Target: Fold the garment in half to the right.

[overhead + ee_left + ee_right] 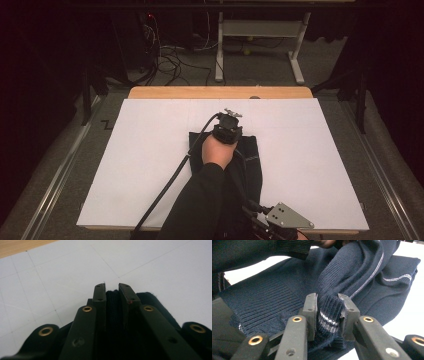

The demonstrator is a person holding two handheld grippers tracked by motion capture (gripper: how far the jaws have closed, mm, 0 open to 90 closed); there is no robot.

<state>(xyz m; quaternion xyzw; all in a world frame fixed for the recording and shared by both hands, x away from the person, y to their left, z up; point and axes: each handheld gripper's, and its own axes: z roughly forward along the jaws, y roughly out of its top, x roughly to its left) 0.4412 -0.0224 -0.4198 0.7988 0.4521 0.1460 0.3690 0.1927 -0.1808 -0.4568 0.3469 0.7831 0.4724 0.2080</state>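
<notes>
A dark navy knitted sweater (250,160) with thin white stitching lies folded on the white table top (150,165), near the middle. In the high view, my left gripper (230,118) sits at the sweater's far edge, held by a hand in a black sleeve. Its jaws (111,290) are shut on a thick bunch of dark sweater fabric (111,307). My right gripper (252,209) is at the table's near edge, under its grey plate. In its own view, the right gripper (327,298) is shut on a raised fold of the sweater (274,295) with a white stripe.
The white sheet has bare room left and right of the sweater. A wooden table edge (220,92) shows at the far side. Beyond it, on the floor, stand a desk frame (260,30) and loose cables (170,60). The left gripper's cable (165,190) trails across the near left.
</notes>
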